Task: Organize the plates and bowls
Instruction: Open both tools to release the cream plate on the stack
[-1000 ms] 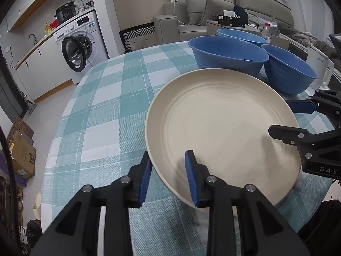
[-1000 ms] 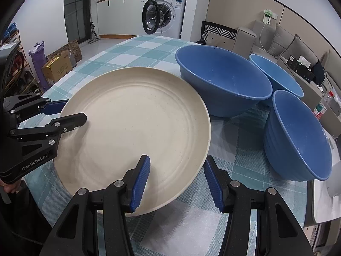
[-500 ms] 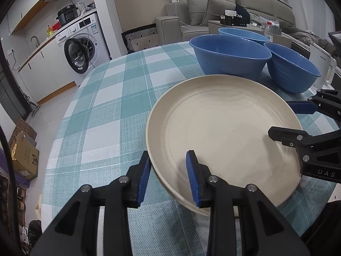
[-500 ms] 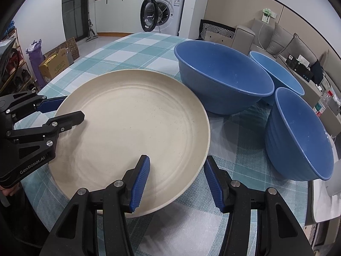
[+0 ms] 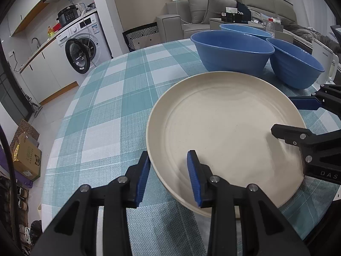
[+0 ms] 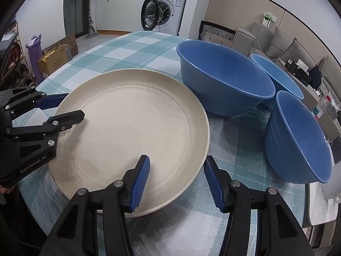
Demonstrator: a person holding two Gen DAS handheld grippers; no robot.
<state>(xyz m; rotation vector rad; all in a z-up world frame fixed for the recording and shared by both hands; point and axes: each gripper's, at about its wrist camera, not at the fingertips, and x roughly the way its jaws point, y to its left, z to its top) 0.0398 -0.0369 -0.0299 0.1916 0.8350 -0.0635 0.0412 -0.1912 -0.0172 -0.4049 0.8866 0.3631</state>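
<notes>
The round cream speckled plate (image 5: pixel 223 132) lies on the teal checked tablecloth (image 5: pixel 110 98), its rim straddled by both grippers: left gripper (image 5: pixel 168 179) at seven o'clock, right gripper (image 6: pixel 177 181) opposite, both gaping without contact, presumably releasing. Three blue plastic bowls (image 6: pixel 221 81) are clustered at one o'clock.

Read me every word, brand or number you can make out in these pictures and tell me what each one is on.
"GenRobot.AI": side of the left gripper.
"DAS": side of the right gripper, the rest cut off at the picture's edge.
Washing machine panel and sticker: too small to read.
Cardboard box print: blurred.
White jug mark: unreadable.
</notes>
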